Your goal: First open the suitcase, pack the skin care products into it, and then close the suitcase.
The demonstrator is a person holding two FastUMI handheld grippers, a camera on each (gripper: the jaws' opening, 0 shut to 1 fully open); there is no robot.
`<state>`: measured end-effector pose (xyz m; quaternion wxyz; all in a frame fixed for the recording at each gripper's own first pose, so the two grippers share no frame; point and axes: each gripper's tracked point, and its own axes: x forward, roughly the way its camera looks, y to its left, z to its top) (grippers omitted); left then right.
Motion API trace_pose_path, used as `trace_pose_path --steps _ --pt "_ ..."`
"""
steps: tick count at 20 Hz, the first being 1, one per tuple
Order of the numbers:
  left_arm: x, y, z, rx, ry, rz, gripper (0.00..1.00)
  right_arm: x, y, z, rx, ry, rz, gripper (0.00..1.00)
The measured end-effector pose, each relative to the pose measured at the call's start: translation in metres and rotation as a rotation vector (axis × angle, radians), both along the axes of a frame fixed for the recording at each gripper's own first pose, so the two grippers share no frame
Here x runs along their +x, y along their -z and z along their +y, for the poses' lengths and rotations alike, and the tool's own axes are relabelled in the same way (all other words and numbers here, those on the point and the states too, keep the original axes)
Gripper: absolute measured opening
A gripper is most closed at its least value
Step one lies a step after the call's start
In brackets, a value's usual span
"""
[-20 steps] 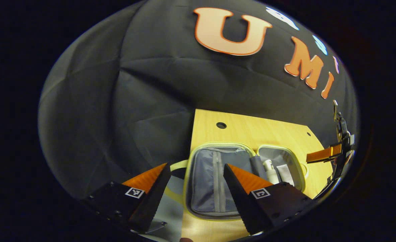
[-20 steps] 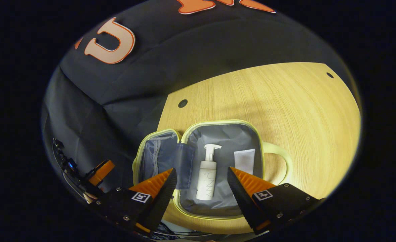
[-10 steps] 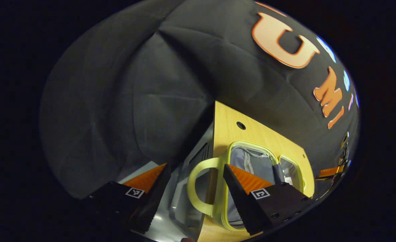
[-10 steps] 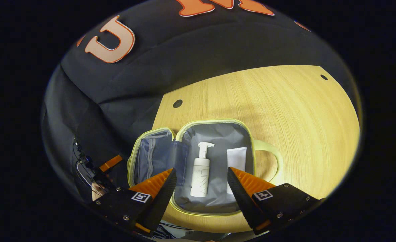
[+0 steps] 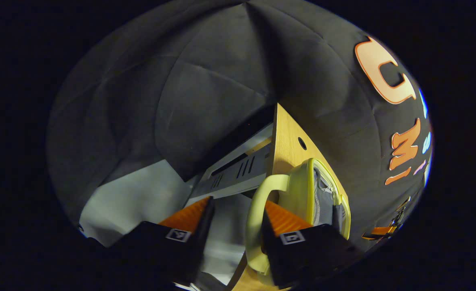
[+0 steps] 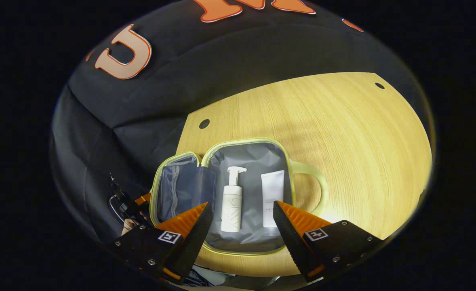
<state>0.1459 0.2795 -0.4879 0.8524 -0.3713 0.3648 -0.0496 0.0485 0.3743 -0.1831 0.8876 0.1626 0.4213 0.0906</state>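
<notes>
The pale yellow suitcase [image 6: 222, 143] lies open on the wooden table [image 6: 343, 133]. Its right half holds a white pump bottle [image 6: 232, 202] and a white tube [image 6: 272, 194] on grey lining. My right gripper [image 6: 242, 203] hovers open above that half's near edge, holding nothing. The left half, the lid [image 6: 181, 190], has a zipped pocket. In the left gripper view the lid [image 5: 302, 190] shows edge-on, and its yellow handle [image 5: 256, 222] loops between the fingers of my open left gripper [image 5: 238, 201], close to the right finger. The left gripper [image 6: 135, 202] sits at the lid's outer edge.
The table's left edge [image 5: 280, 133] has a cable hole [image 5: 302, 143]. Below it runs a grey slotted metal frame [image 5: 238, 169] over a light floor [image 5: 141, 198]. A second yellow handle [image 6: 316, 186] sticks out from the case's right half. A hand [image 6: 129, 222] holds the left gripper.
My left gripper swung left and down past the table edge, bringing the lid's handle between its fingers. The right gripper drew back slightly; bottle and tube stayed in place.
</notes>
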Motion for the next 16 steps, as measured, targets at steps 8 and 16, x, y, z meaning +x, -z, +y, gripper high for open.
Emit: trace_pose_path --steps 8,16 --pt "-0.001 -0.084 -0.018 0.166 0.07 -0.113 0.1 0.004 -0.014 -0.007 0.025 0.002 -0.047 0.96" --pt "-0.015 -0.223 -0.075 0.294 0.172 -0.276 0.1 0.009 -0.057 -0.018 0.088 -0.031 -0.153 0.96"
